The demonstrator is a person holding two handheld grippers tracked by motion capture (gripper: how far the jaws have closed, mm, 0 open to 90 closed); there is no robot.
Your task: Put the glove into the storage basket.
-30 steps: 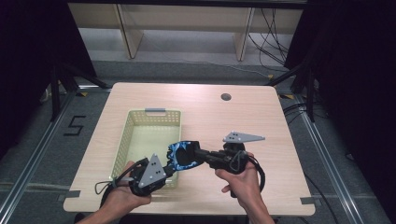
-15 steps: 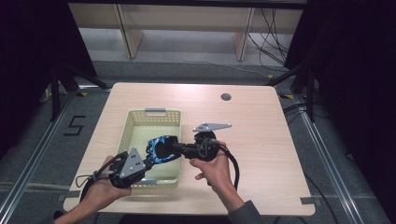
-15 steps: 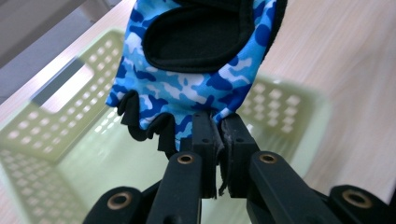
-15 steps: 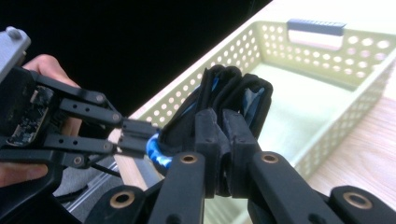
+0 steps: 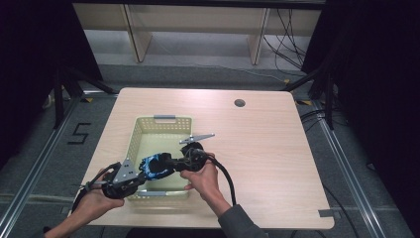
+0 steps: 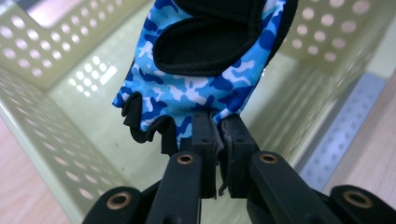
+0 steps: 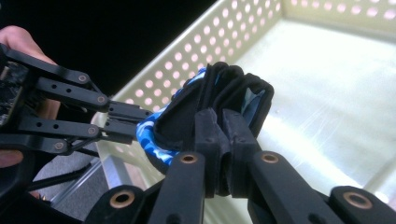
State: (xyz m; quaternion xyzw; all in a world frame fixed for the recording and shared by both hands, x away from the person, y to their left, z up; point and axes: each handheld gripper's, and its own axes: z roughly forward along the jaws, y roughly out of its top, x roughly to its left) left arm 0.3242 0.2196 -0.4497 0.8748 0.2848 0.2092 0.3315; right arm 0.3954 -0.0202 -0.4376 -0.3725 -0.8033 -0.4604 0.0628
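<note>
I hold a blue camouflage glove (image 5: 156, 166) of stretchy fabric with black padded patches between both grippers, above the pale green basket (image 5: 148, 129) of perforated plastic on the wooden bench (image 5: 267, 148). My left gripper (image 6: 218, 140) has its black fingers pinched on the fingerless end; my right gripper (image 7: 220, 135) clamps its fingers on the folded black cuff.

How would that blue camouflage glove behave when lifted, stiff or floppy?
Probably floppy: the glove droops and folds between the left tongs and right tongs. Likely light, since thin fabric edges alone carry it. It looks unlikely to slip or break.
</note>
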